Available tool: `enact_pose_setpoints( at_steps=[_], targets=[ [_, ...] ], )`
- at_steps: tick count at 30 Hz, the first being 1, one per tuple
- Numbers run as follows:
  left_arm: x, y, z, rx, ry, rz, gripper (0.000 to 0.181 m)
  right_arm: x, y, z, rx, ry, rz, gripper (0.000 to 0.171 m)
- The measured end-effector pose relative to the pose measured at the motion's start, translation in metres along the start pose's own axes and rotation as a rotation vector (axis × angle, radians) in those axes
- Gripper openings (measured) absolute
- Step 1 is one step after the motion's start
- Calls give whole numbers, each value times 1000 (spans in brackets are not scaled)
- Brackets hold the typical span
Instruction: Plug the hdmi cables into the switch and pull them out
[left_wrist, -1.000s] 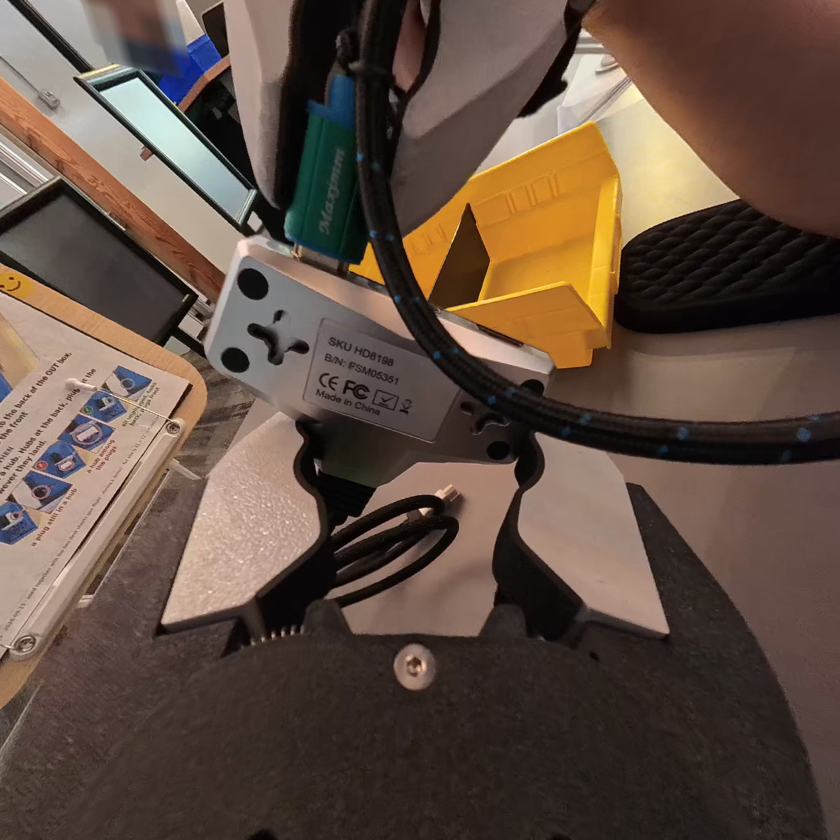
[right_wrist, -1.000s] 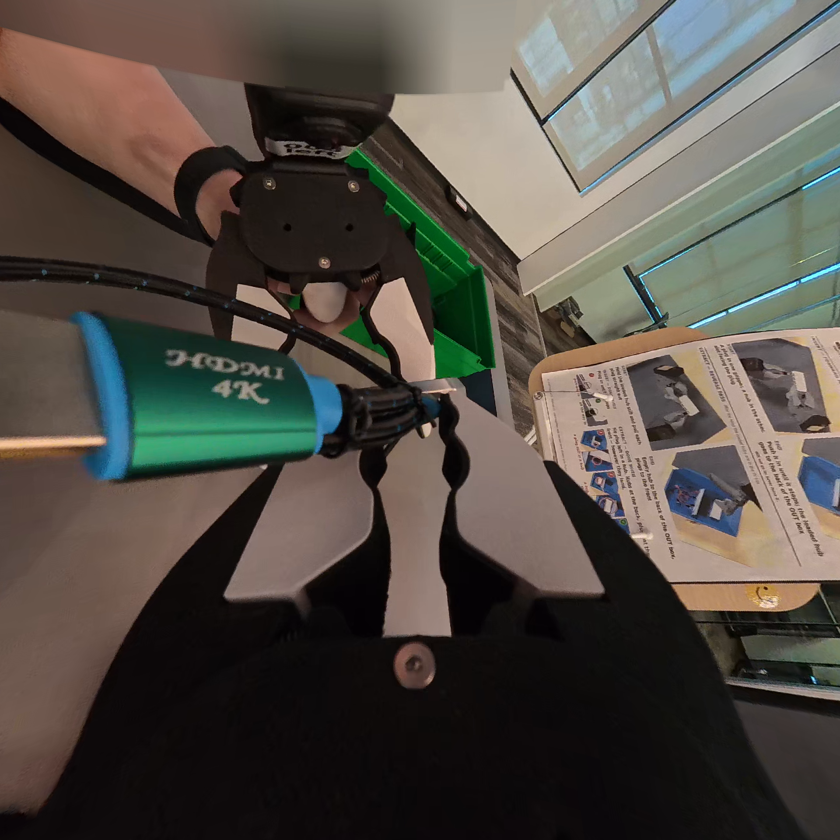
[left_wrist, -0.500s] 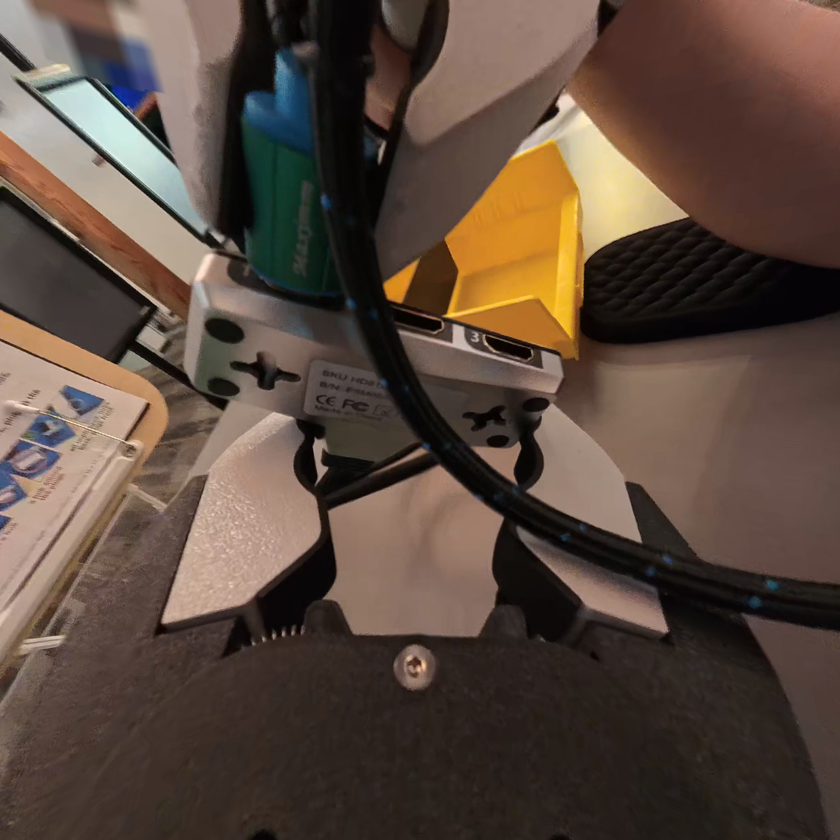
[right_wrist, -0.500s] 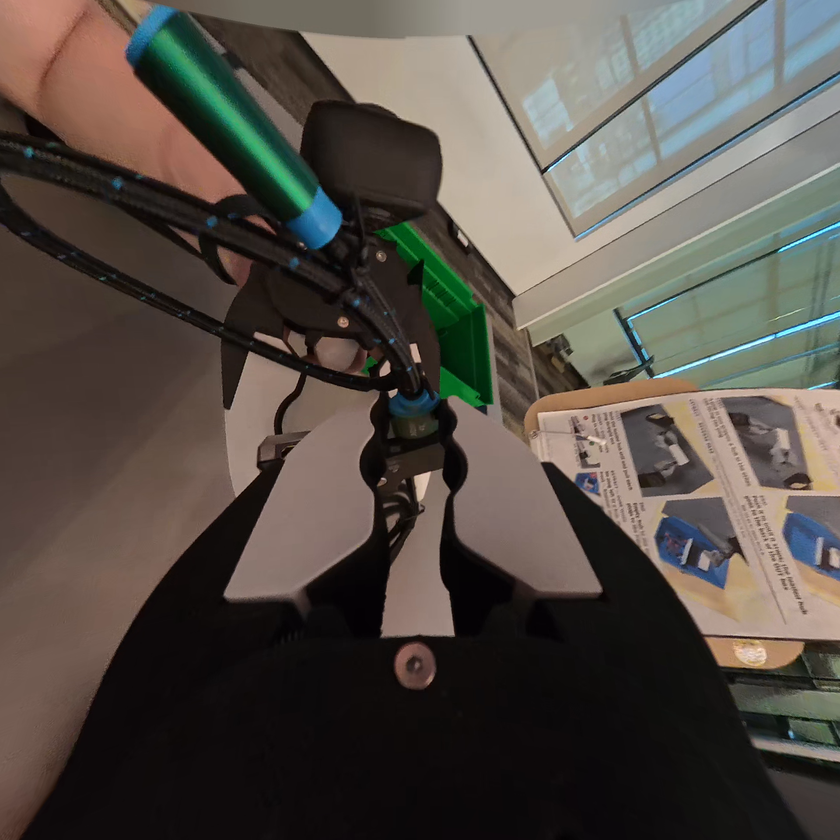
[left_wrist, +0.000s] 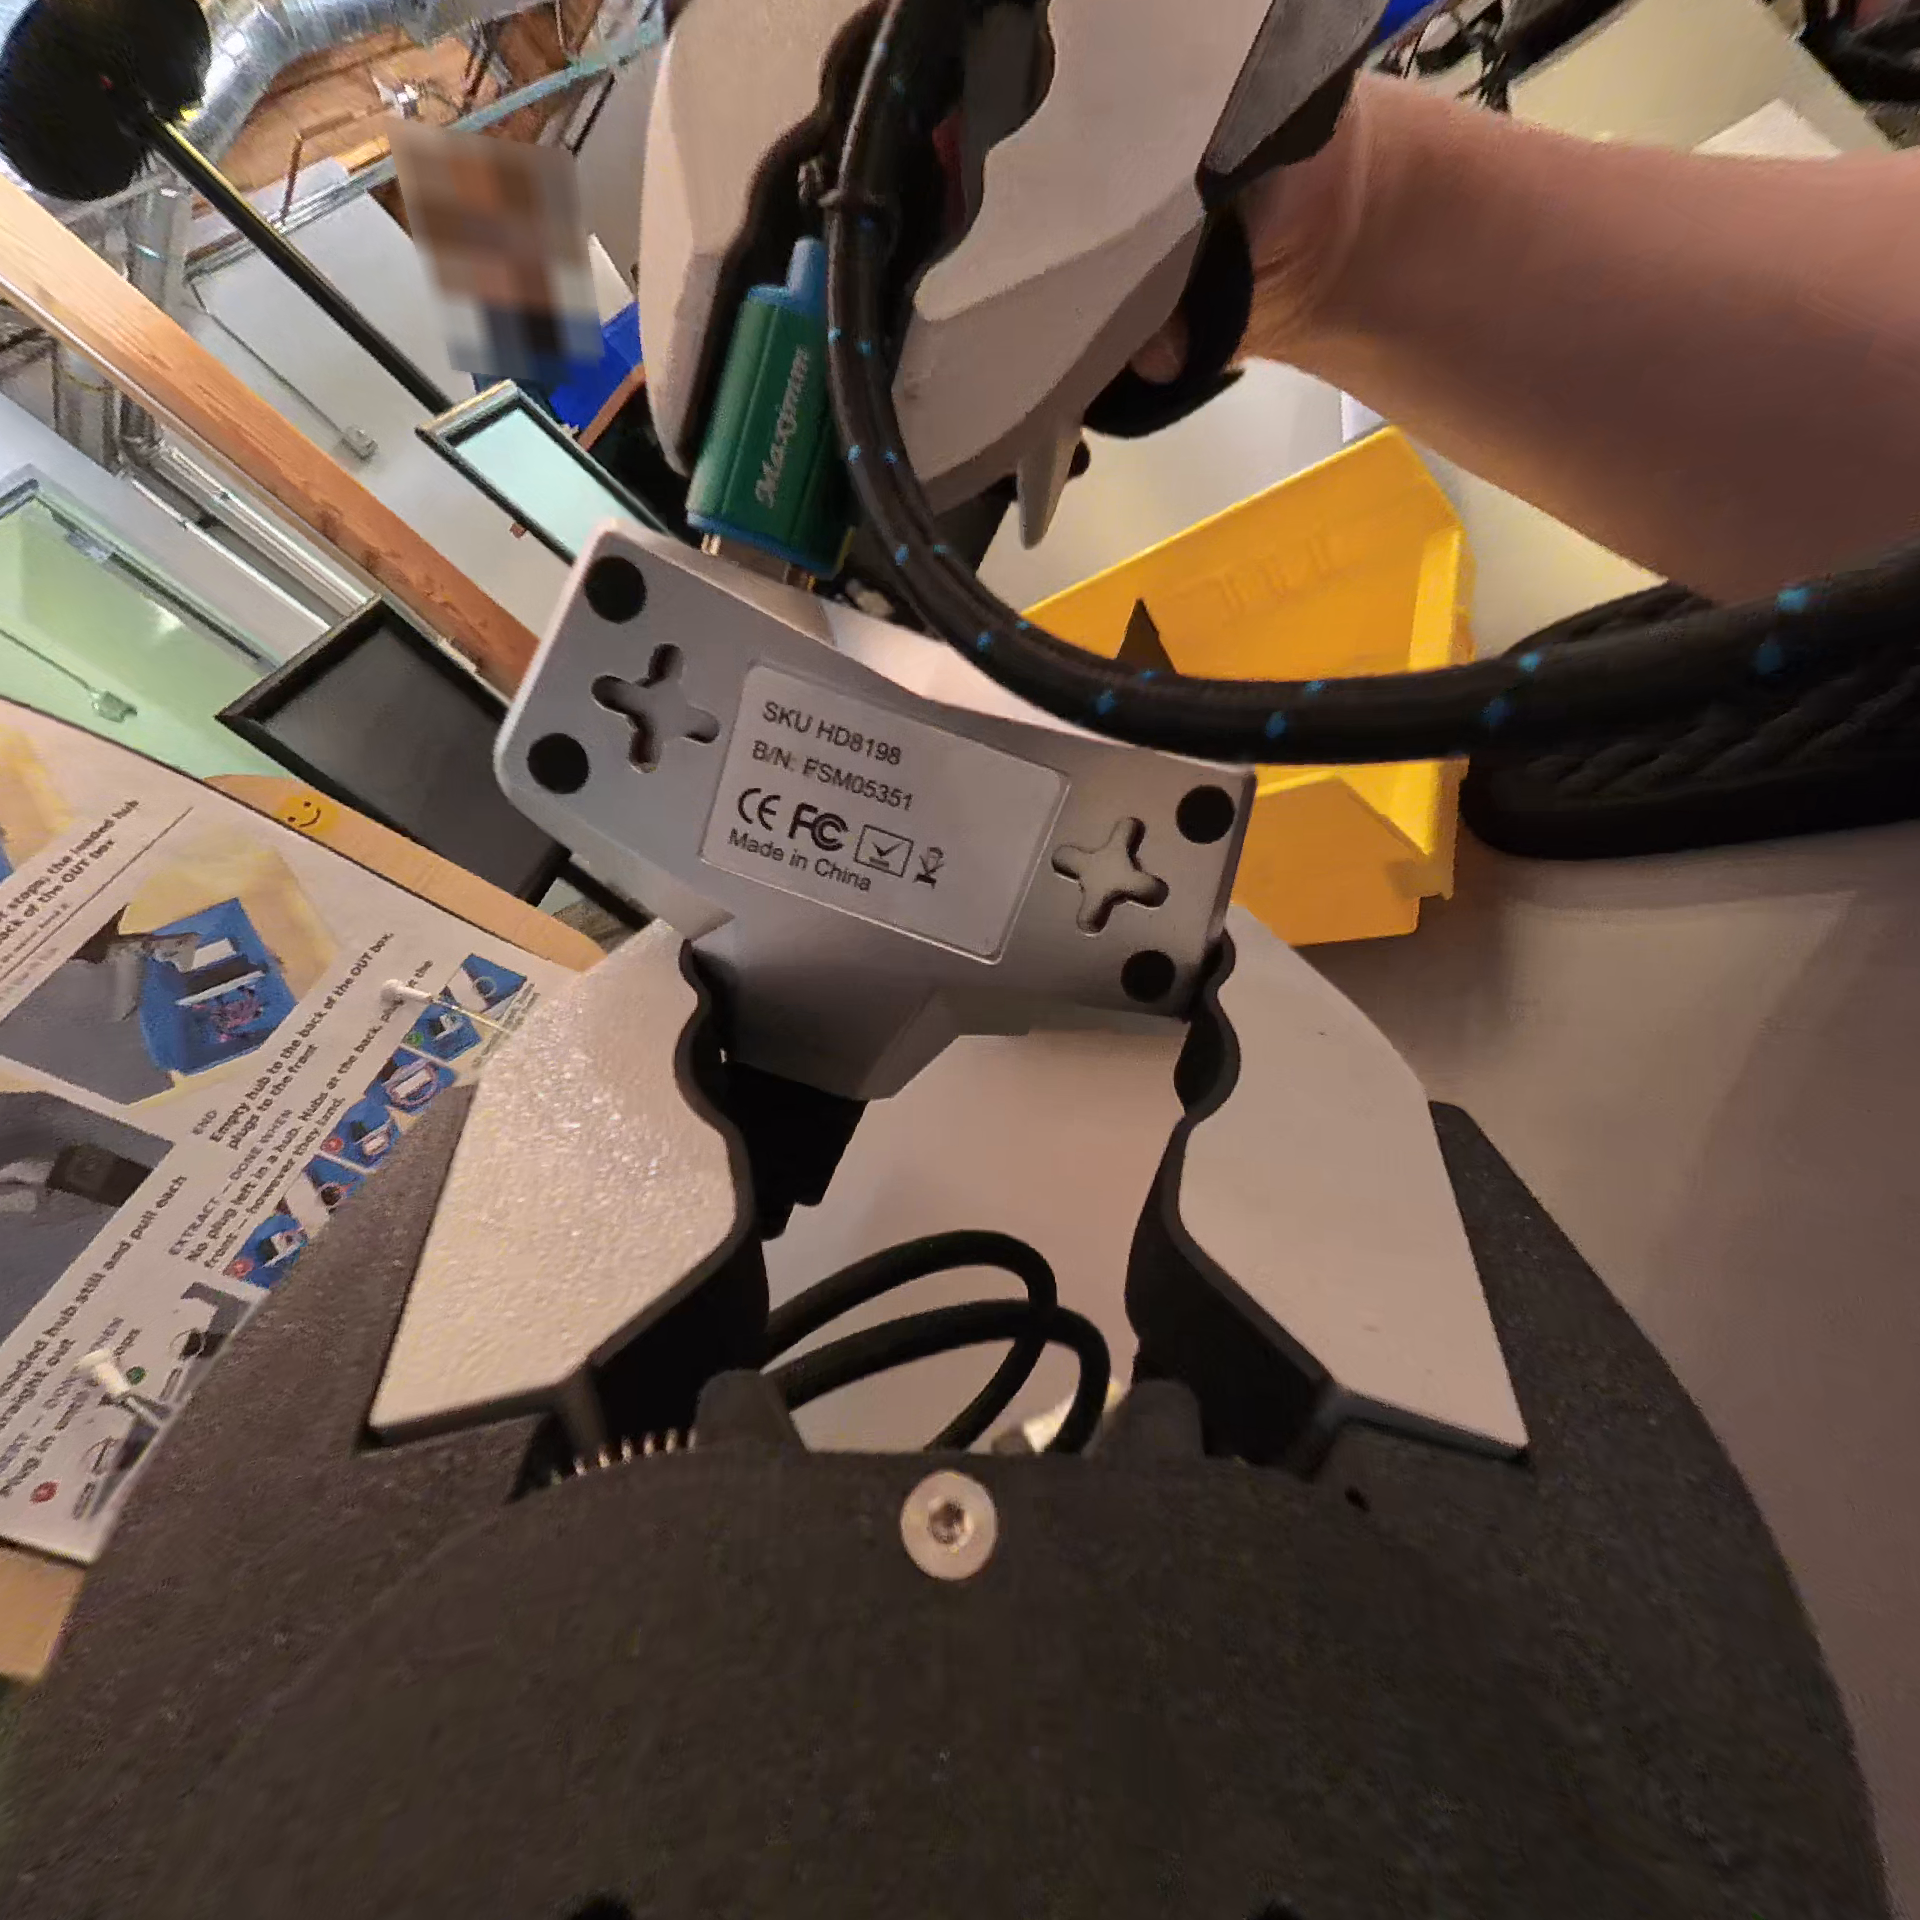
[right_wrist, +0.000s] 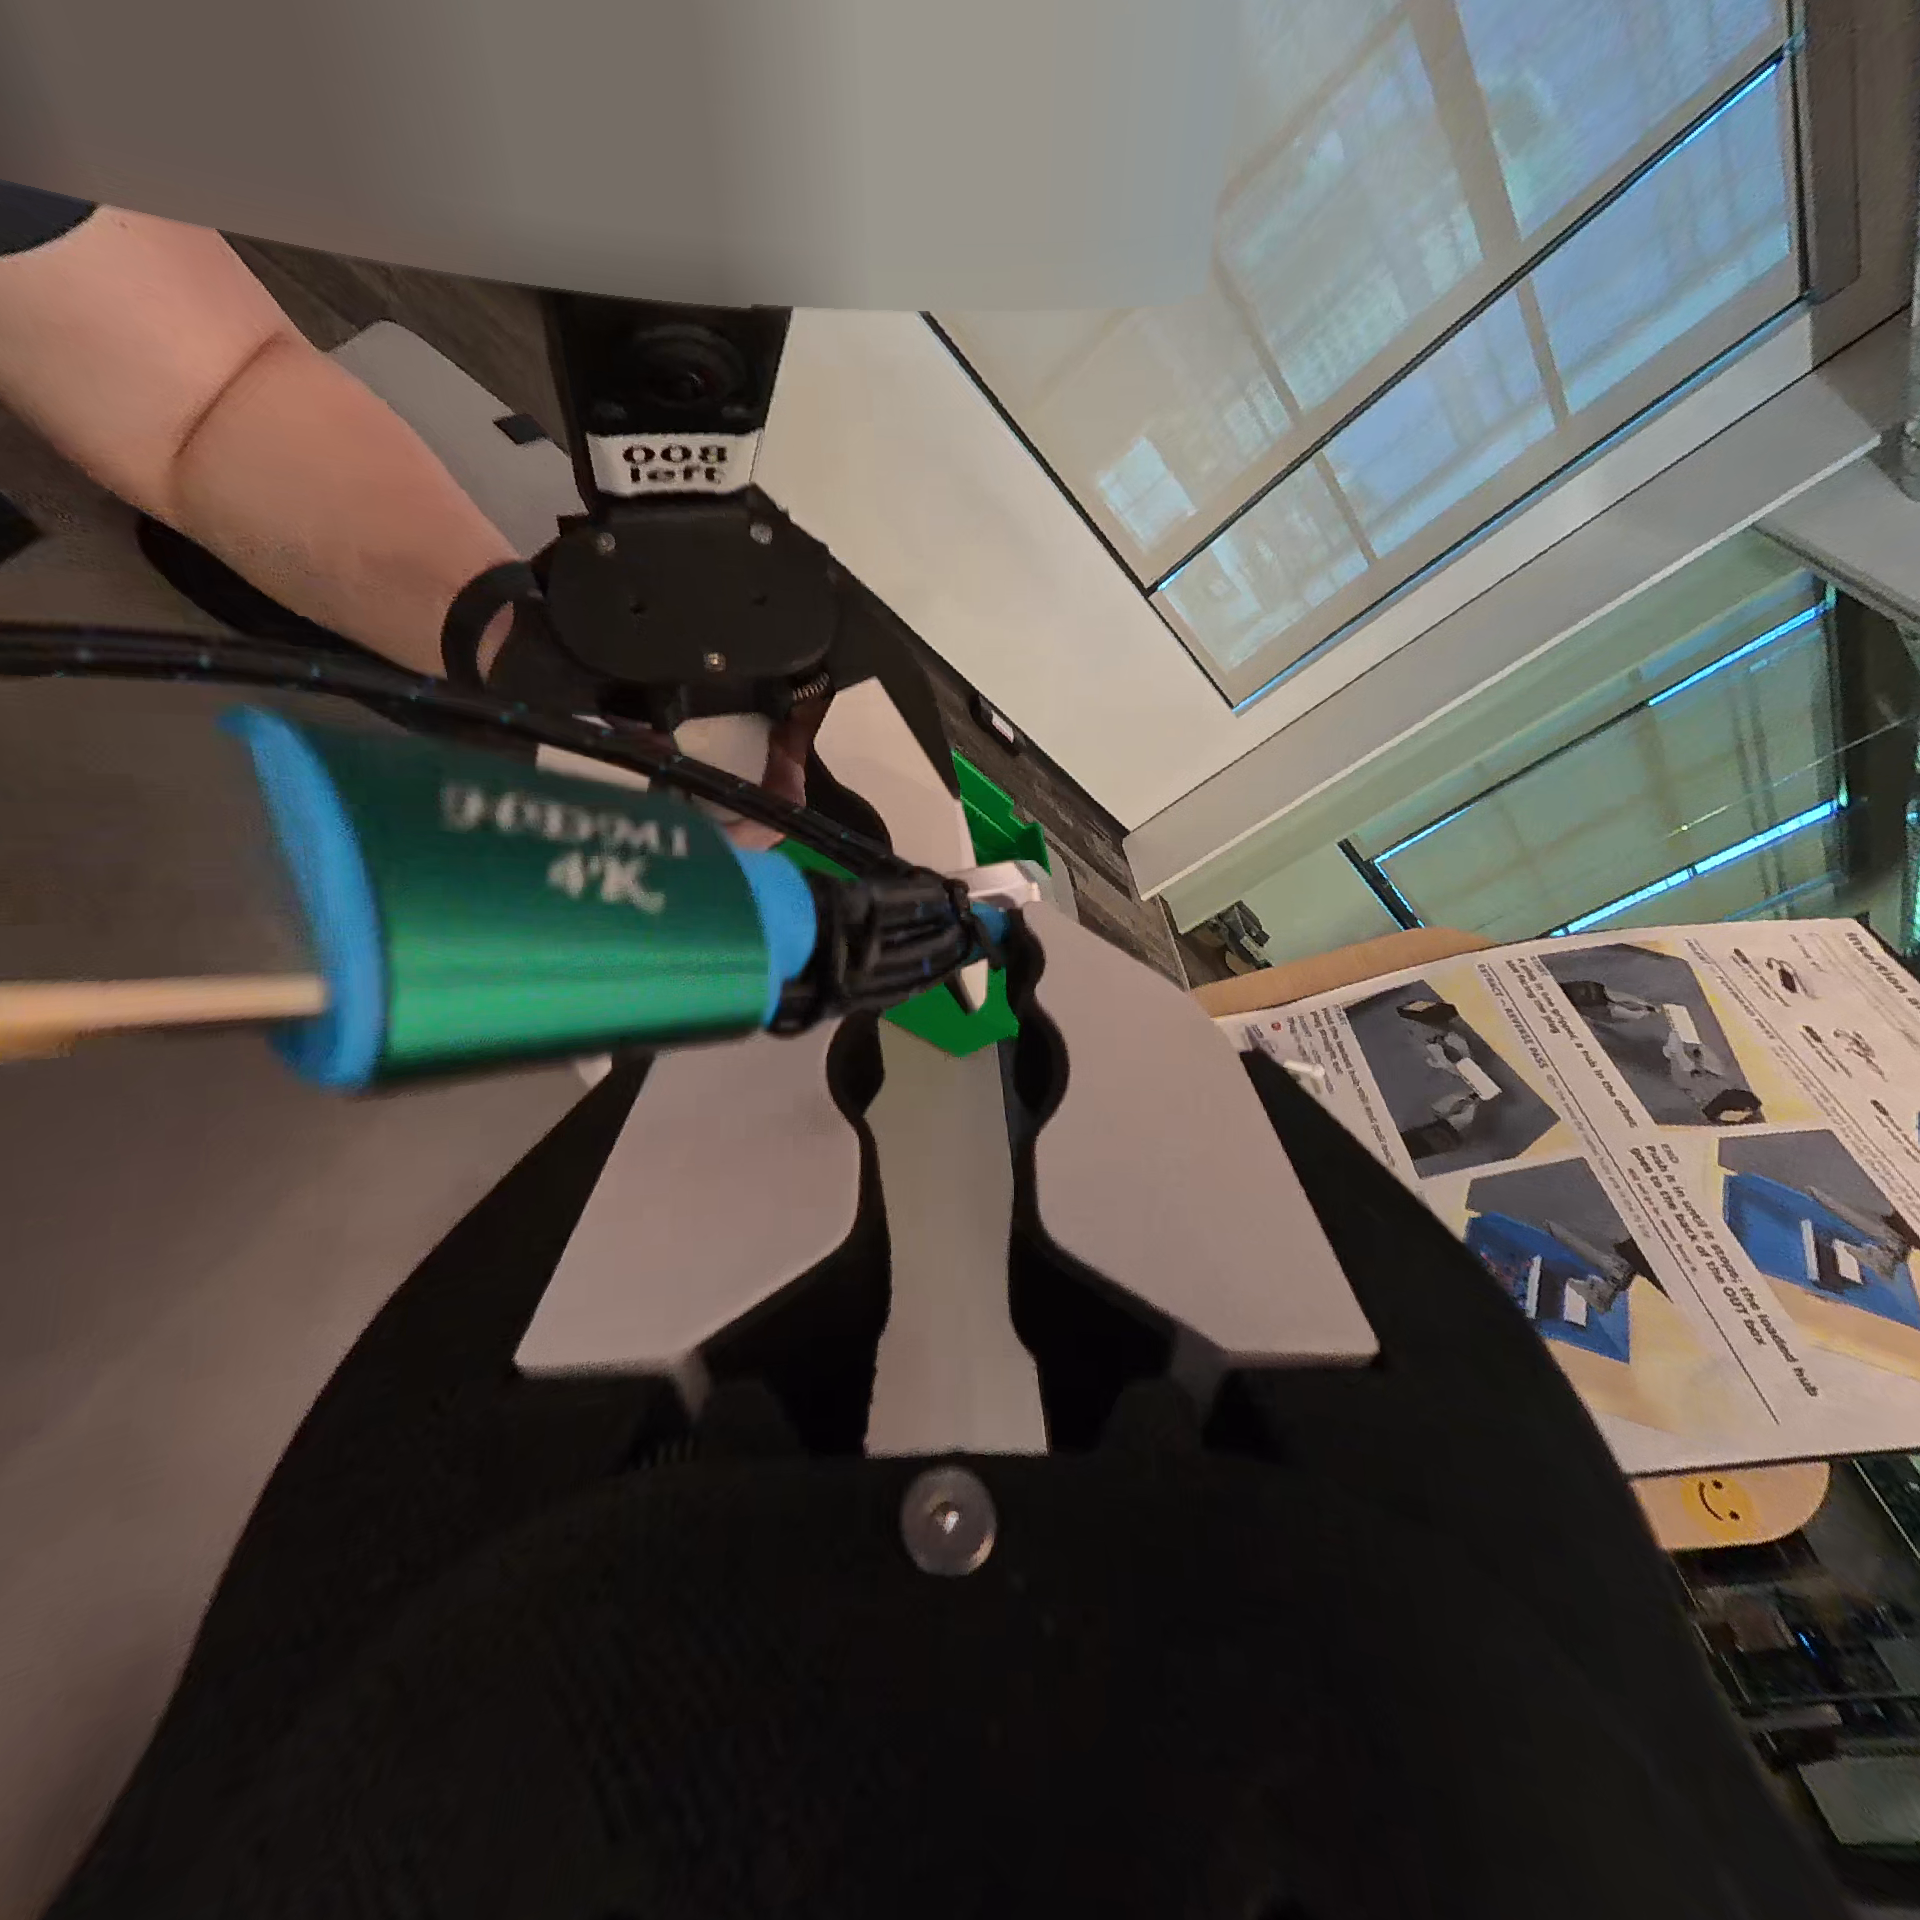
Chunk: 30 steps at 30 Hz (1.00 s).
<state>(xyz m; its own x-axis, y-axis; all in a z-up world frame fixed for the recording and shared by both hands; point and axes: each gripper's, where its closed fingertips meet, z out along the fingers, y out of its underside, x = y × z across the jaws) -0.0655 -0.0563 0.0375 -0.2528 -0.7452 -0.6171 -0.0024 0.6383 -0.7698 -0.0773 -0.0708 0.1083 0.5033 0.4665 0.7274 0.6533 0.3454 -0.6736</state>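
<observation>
My left gripper (left_wrist: 951, 966) is shut on the silver HDMI switch (left_wrist: 883, 821) and holds it up with its labelled underside facing the camera. My right gripper (left_wrist: 831, 468), with white fingers, comes in from above, shut on a green HDMI plug (left_wrist: 769, 436). A little of the plug's metal tip shows at the switch's far edge. Its black braided cable (left_wrist: 1247, 707) loops off to the right. In the right wrist view my right gripper (right_wrist: 940, 966) pinches the plug's blue collar (right_wrist: 987, 920). The cable's other green plug (right_wrist: 540, 914) hangs free close to the camera.
A yellow bin (left_wrist: 1330, 665) stands behind the switch and a green bin (right_wrist: 977, 997) beyond the left gripper. An instruction sheet on a wooden board (left_wrist: 208, 1091) lies to the left. A thin black cable (left_wrist: 966, 1340) lies coiled on the grey table (left_wrist: 1662, 1039). A black pad (left_wrist: 1662, 769) lies to the right. Some 7 cm of space lies between my two pairs of fingers.
Half a second ago the green plug sat flush against the switch. Now it has drawn back a little and its metal tip shows. The switch has tilted its underside back toward the camera.
</observation>
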Motion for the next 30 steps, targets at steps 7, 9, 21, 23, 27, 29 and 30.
enact_pose_setpoints(
  at_steps=[7, 9, 21, 23, 27, 29, 30],
  targets=[
    [1, 11, 3, -71, 14, 31, 86, -5, 11, 3, -111, -20, 7, 21],
    [3, 10, 2, -65, 18, 44, 86, -6, 14, 1, -121, -40, 30, 21],
    [2, 25, 6, -162, -10, 46, 86, -7, 30, 5, -199, -45, 35, 20],
    [2, 24, 6, -150, -2, 32, 86, -7, 30, 6, -189, -44, 41, 21],
    [4, 24, 6, -147, 7, 20, 86, -7, 30, 6, -188, -47, 44, 21],
    [3, 25, 6, -146, 5, 20, 86, -7, 30, 7, -186, -45, 42, 21],
    [4, 25, 7, -152, 10, 17, 86, -7, 31, 7, -192, -48, 46, 21]
  ],
)
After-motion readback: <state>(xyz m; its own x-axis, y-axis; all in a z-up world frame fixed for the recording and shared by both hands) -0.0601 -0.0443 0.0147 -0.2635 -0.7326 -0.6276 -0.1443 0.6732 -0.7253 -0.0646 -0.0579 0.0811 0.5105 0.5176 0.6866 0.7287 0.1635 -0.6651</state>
